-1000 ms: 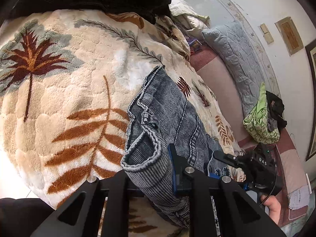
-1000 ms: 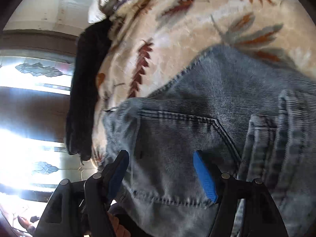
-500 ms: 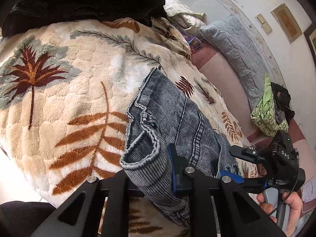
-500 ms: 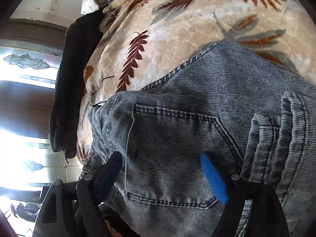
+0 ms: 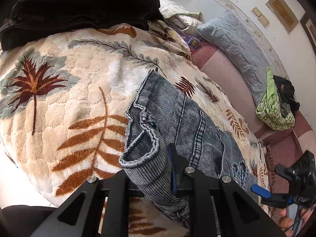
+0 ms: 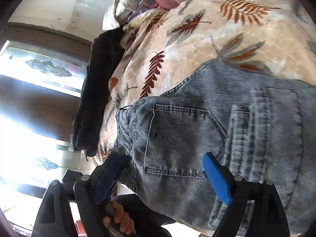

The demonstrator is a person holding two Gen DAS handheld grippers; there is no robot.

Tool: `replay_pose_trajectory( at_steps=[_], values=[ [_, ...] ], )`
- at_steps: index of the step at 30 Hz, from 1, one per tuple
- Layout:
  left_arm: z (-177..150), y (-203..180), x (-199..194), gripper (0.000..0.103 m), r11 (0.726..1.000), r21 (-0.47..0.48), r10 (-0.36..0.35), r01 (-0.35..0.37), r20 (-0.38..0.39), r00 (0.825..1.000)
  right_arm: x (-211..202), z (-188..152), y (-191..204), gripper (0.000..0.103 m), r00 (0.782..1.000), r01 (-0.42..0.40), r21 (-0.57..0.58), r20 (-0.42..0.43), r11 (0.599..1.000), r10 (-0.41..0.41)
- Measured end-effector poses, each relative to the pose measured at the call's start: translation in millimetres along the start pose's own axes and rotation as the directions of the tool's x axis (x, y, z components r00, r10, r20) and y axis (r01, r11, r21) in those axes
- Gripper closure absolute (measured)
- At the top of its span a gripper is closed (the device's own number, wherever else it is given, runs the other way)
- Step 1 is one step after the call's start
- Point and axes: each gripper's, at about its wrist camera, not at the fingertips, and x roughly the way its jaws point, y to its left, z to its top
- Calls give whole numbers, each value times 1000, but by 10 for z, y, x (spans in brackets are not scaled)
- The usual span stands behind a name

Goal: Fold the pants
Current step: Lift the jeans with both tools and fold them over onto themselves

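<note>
A pair of faded blue jeans (image 5: 185, 122) lies folded lengthwise on a cream leaf-print blanket (image 5: 59, 102). My left gripper (image 5: 150, 175) is shut on the jeans' waistband end and holds it bunched between the jaws. In the right wrist view the jeans (image 6: 227, 122) fill the lower half, back pocket up. My right gripper (image 6: 164, 177) is open, its blue pads (image 6: 217, 181) apart and hovering just off the denim; it also shows at the left wrist view's lower right (image 5: 276, 189), clear of the cloth.
A black garment (image 5: 79, 9) lies on the blanket's far end. A grey-blue quilted pillow (image 5: 237, 45) and a green patterned bag (image 5: 274, 110) sit against the wall. The bed edge drops off at the left (image 5: 11, 158). A bright window (image 6: 29, 98) is behind.
My right gripper has drawn back, away from the jeans toward the right, still open. My left gripper keeps its hold and has shifted only slightly.
</note>
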Motion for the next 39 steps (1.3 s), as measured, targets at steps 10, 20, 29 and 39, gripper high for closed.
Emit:
replay_pose_trajectory(
  at_steps=[10, 20, 29, 39],
  values=[
    [10, -476, -140, 87, 983, 160, 83, -93, 69, 994, -1268, -536, -1384, 15, 957, -67, 205, 289, 976, 5],
    [-479, -2266, -565, 90, 779, 618, -27, -108, 205, 978, -1567, -738, -1940, 15, 896, -283, 252, 413, 925, 162],
    [-1957, -3259, 166, 91, 504, 864, 14, 17, -28, 999, -1817, -810, -2147, 15, 832, -385, 252, 511, 888, 216],
    [-2313, -3322, 400, 91, 409, 912, 126, -15, -41, 991, -1943, -919, -2286, 15, 806, -420, 265, 549, 868, 222]
  ],
)
